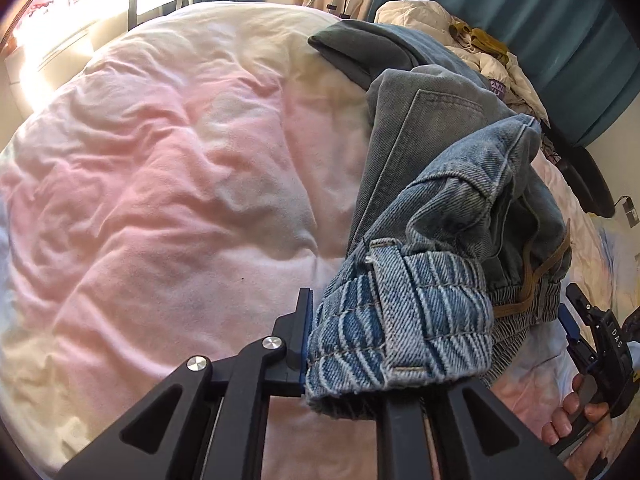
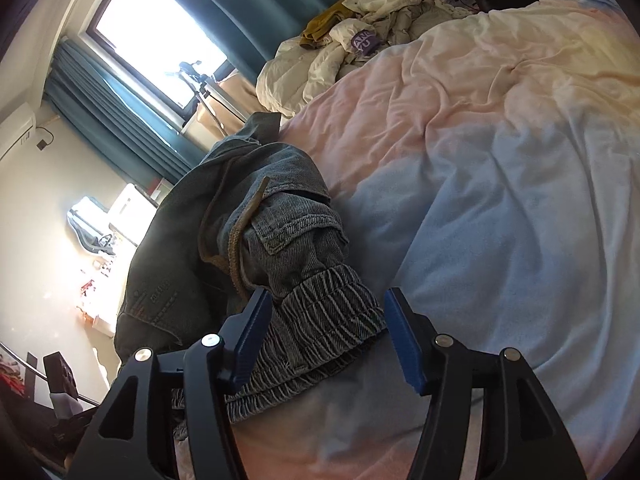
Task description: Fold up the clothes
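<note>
Blue denim jeans (image 1: 448,184) with an elastic waistband and a brown drawstring lie bunched on the pink and blue bed sheet (image 1: 160,168). My left gripper (image 1: 392,344) is shut on the jeans' waistband; its right finger is hidden under the denim. In the right wrist view the jeans (image 2: 256,248) lie to the left, and my right gripper (image 2: 328,336) is open, with the waistband lying between its blue pads (image 2: 256,332) on the sheet (image 2: 500,200). The right gripper also shows in the left wrist view (image 1: 576,320), held by a hand at the waistband's other end.
A heap of cream and mustard clothes (image 2: 360,44) lies at the far edge of the bed, also in the left wrist view (image 1: 460,40). Teal curtains (image 2: 120,120) and a bright window (image 2: 160,36) stand behind. A black chair (image 1: 588,180) stands beside the bed.
</note>
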The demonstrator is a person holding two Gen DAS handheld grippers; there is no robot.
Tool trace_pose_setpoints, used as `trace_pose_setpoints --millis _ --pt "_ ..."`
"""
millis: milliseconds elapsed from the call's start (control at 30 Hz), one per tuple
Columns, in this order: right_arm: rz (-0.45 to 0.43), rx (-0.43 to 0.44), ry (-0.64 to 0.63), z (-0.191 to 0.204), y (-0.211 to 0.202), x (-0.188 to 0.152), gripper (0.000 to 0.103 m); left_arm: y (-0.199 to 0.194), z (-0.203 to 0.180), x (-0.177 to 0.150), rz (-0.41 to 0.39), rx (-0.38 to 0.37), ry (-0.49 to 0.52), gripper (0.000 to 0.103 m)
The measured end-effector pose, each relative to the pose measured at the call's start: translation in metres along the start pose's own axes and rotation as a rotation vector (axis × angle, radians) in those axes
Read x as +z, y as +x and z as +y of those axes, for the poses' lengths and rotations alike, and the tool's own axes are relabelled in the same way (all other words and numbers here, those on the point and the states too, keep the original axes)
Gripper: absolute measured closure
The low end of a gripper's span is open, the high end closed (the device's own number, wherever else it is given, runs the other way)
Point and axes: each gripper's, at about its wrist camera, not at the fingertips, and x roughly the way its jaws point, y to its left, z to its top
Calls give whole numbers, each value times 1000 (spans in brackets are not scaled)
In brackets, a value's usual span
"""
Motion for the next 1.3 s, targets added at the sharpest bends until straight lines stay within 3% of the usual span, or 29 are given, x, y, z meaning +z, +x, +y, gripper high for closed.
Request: trace_pose_setpoints --millis 133,233,467,667,733,867,967,1200,1300 --pt "27 -15 -23 -2 24 0 34 10 -4 2 6 24 26 90" --pt "49 -32 -17 -8 36 -4 33 13 -6 2 6 21 37 89" --pt "6 98 47 -9 25 -1 30 8 -4 2 -18 -11 38 89" --pt "-92 287 23 11 -5 5 30 -7 7 -3 -16 -148 22 79" --pt "-97 306 9 19 -6 6 30 -17 12 -3 -9 -206 14 76" --pt "-78 305 19 20 -1 7 30 -37 8 -7 0 -284 64 59" --pt "-76 314 51 15 -2 7 30 -45 8 -18 10 -351 59 58" --pt "-74 286 75 12 -1 8 32 -62 28 -27 -26 -413 -2 56" --pt "-70 235 105 5 4 7 44 -72 31 -31 -83 -413 9 56"
